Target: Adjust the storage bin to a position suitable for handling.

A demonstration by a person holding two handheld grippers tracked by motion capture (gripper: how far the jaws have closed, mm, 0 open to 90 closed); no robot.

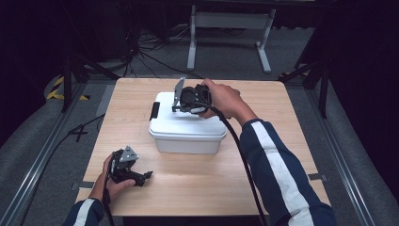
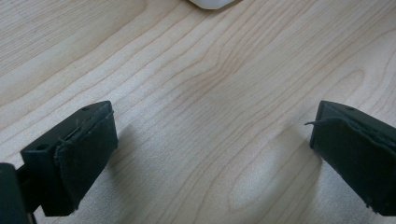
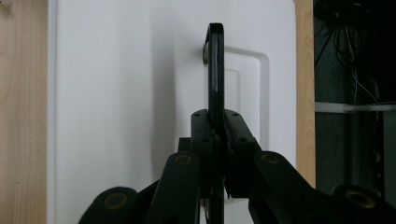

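Observation:
A white lidded box (image 1: 186, 129) sits mid-table, with a black latch (image 1: 154, 110) on its left end. My right gripper (image 1: 181, 106) is over the lid, held by a hand from the right. In the right gripper view, the right gripper (image 3: 217, 123) is shut on the lid's thin black handle (image 3: 215, 65), which stands upright from a recess in the white lid (image 3: 116, 93). My left gripper (image 1: 147, 176) rests low at the table's front left, apart from the box. Its jaws stand wide open over bare wood, the left gripper (image 2: 215, 154) holding nothing. A corner of the box (image 2: 212, 3) shows ahead.
The wooden table (image 1: 263, 160) has bare wood in front of and to the right of the box. Cables trail from both grippers toward the front edge. Beyond the table are a grey floor, black cables and a white stand (image 1: 230, 21).

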